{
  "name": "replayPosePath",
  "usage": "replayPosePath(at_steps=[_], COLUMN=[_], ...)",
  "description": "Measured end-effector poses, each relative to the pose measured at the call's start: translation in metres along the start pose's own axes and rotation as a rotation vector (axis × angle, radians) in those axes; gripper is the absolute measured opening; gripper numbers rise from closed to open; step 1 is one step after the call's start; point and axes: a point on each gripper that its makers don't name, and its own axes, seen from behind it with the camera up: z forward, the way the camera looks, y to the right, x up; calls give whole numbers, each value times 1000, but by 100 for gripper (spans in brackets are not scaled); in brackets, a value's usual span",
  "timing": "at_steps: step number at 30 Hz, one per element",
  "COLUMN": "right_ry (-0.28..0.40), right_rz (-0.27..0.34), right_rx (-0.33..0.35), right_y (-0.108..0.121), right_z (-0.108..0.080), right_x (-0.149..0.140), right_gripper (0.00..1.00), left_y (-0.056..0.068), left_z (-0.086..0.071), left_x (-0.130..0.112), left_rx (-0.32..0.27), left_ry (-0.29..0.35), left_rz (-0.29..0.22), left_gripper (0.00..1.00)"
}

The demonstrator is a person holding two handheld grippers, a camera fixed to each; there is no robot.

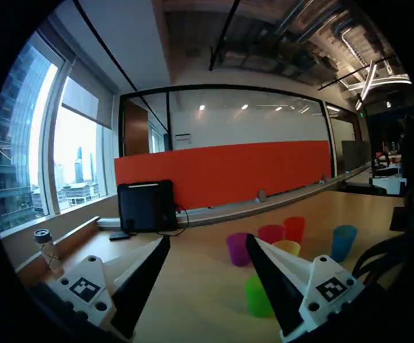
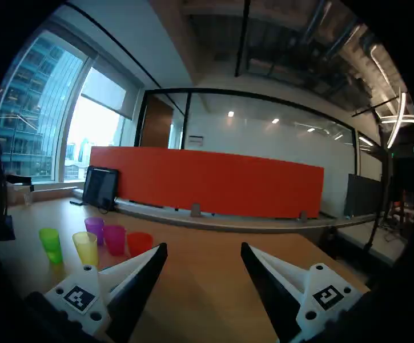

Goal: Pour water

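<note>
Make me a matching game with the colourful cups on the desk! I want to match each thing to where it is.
Things, as seen in the left gripper view:
1. green cup
2. blue cup
3. purple cup
4. black screen

Places:
A. leftmost of the cups
B. at the back of the desk, left of all the cups
C. the cup nearest the camera, lowest in the picture
D. rightmost of the cups

Right pairs: 1-C, 2-D, 3-A, 4-B.
</note>
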Motion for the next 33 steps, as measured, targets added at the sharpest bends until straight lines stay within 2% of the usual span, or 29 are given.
replayPosePath(at_steps=[7, 15, 24, 33], right_ry=[64, 83, 78, 80], right_rz=[8, 6, 55, 49], right_rx=[-99, -113, -105, -133], right_y=[12, 3, -4, 4], right_z=[-5, -11, -11, -12], right_x=[16, 14, 14, 17], right_gripper=[100, 100, 100, 100], left_y=[-20, -33, -34, -38], left_z=[-5, -8, -5, -8], left_x=[0, -8, -22, -37], left_rx=[98, 176, 197, 195], left_ry=[8, 18, 25, 27], left_rz=[-22, -27, -21, -18], left_gripper=[99, 99, 99, 99])
